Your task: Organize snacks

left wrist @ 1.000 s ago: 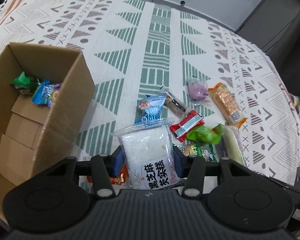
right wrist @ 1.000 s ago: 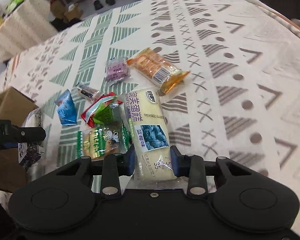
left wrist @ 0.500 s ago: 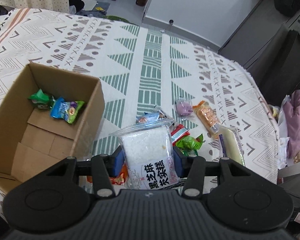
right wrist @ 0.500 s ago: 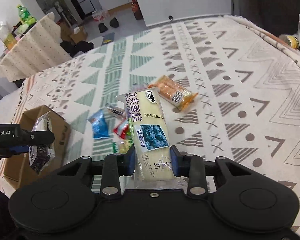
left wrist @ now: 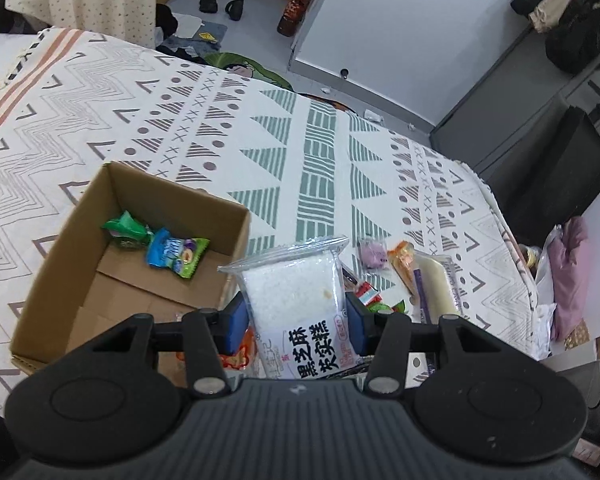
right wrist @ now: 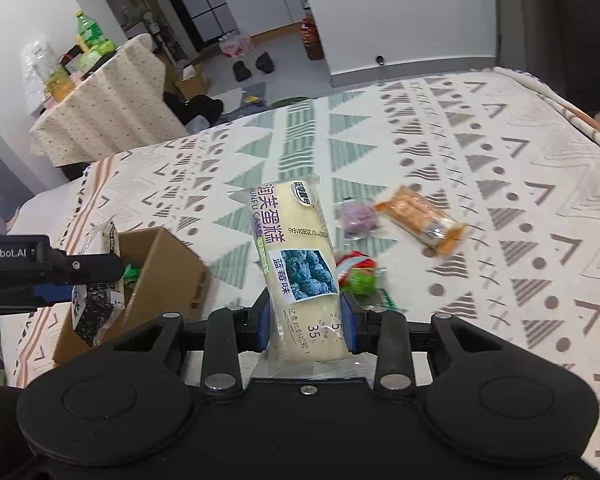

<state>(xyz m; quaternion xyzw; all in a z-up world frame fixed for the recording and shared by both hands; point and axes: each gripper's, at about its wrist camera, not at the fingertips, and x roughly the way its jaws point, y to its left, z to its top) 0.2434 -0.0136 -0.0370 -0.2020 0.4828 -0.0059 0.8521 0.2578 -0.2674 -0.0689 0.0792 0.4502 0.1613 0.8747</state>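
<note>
Both grippers grip cake packs; cardboard box (left wrist: 236,216) sits beside loose snacks (right wrist: 418,222).

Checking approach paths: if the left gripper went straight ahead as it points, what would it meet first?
Probably the near right wall of the open brown cardboard box, just ahead of the left gripper and its clear white rice-cake packet; depth is uncertain.

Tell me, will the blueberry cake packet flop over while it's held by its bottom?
Probably not much. The blueberry cake packet stands nearly upright above the right tool, so it seems fairly stiff. It looks puffy and soft, so hard squeezing might squash it. Its shiny wrapper could be slippery.
</note>
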